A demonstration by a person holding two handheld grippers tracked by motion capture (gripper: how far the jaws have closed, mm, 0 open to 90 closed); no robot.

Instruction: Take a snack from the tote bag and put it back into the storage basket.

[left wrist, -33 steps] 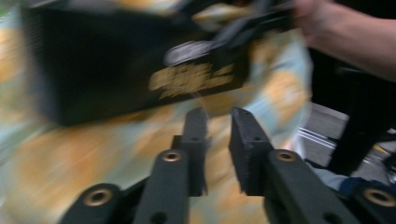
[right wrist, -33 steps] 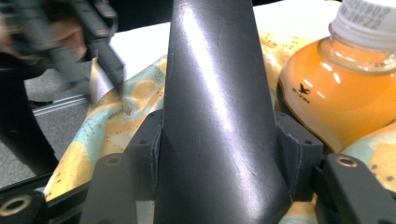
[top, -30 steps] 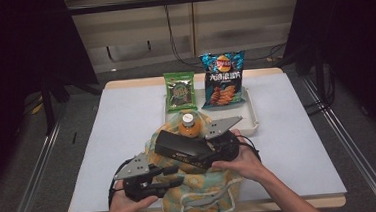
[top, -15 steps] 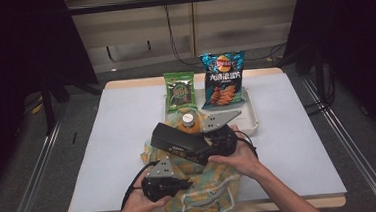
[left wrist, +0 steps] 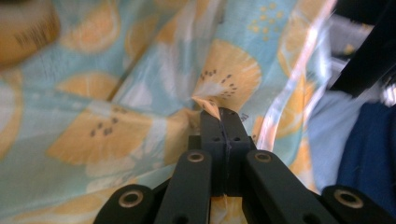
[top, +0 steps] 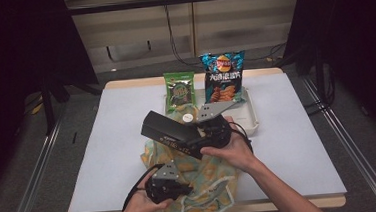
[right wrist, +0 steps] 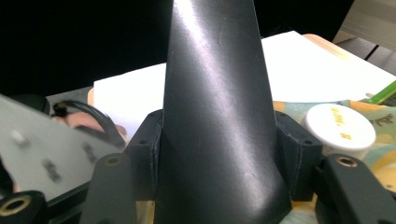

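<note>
Left tongs (left wrist: 223,116) pinch the bag (left wrist: 140,93) — right tongs (right wrist: 219,140) clamp the black box (right wrist: 217,93).

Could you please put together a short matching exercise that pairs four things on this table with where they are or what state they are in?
Things:
1. left claw
2. black box
3. green snack bag
4. white bottle cap

States or places:
A. stands upright at the far side of the white tray, beside the blue chip bag
B. shut on a fold of the lemon-print cloth bag
C. round, just past the box in the right gripper view
D. held between the jaws of the right claw

Pairs: 1-B, 2-D, 3-A, 4-C
</note>
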